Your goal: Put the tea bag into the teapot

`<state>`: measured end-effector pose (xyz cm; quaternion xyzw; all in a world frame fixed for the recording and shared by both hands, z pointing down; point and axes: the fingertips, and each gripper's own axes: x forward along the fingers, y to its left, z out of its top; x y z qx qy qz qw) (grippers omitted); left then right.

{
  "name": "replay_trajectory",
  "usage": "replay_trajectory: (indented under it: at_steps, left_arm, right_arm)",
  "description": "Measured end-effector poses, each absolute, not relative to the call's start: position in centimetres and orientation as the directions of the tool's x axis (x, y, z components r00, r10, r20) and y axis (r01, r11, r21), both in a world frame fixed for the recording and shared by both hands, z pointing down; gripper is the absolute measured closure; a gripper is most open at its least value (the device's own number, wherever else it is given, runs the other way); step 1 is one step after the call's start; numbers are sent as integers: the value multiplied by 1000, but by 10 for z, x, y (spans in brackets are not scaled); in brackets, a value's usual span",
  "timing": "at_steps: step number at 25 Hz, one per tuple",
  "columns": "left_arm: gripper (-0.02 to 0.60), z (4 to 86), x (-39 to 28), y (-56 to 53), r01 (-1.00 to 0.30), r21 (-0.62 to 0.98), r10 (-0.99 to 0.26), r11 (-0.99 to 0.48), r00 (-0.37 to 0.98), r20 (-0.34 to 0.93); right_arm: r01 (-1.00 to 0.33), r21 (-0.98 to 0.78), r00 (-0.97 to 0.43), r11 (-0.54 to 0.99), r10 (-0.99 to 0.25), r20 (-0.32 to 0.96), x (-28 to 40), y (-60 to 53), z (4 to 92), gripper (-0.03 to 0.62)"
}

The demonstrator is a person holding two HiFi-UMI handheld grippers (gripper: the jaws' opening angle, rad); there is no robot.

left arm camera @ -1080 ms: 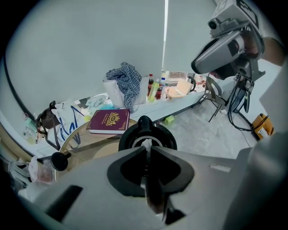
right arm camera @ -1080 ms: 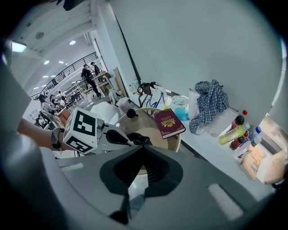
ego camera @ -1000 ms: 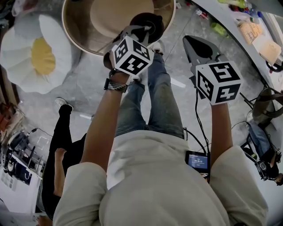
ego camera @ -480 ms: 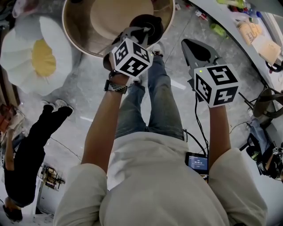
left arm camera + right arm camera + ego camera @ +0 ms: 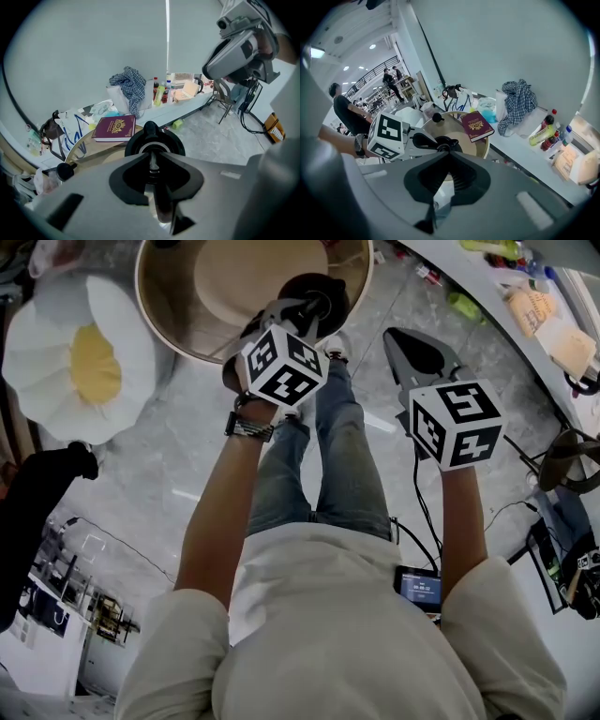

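A black teapot point(image 5: 314, 292) stands at the near edge of a round table point(image 5: 169, 306). In the left gripper view I look down on its round black top point(image 5: 154, 145). My left gripper point(image 5: 314, 307) reaches over the middle of the pot, jaws drawn together on a thin pale piece point(image 5: 152, 164). Whether that piece is a lid knob or a tea bag's tag I cannot tell. No tea bag shows in any view. My right gripper point(image 5: 405, 341) hangs over the floor to the right of the table, shut, with nothing visible between its jaws.
A maroon book point(image 5: 115, 129) lies on the table's far side, and a small black ball-topped thing point(image 5: 63, 171) stands at its left. A big white and yellow flower shape point(image 5: 80, 357) sits left of the table. A white counter point(image 5: 534, 154) holds bottles and a checked cloth point(image 5: 516, 105).
Both grippers have barely shifted. A person in black at the left of the head view has moved further left and partly out of view.
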<state>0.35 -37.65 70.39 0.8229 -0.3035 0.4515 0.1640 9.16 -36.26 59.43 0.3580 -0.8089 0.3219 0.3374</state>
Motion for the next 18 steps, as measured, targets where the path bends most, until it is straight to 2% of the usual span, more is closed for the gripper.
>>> replay_trajectory:
  at_steps: [18]
  left_arm:
    - [505, 698, 1, -374, -646, -3, -348, -763, 407, 845]
  right_arm:
    - [-797, -271, -512, 540, -366, 777, 92, -361, 589, 588]
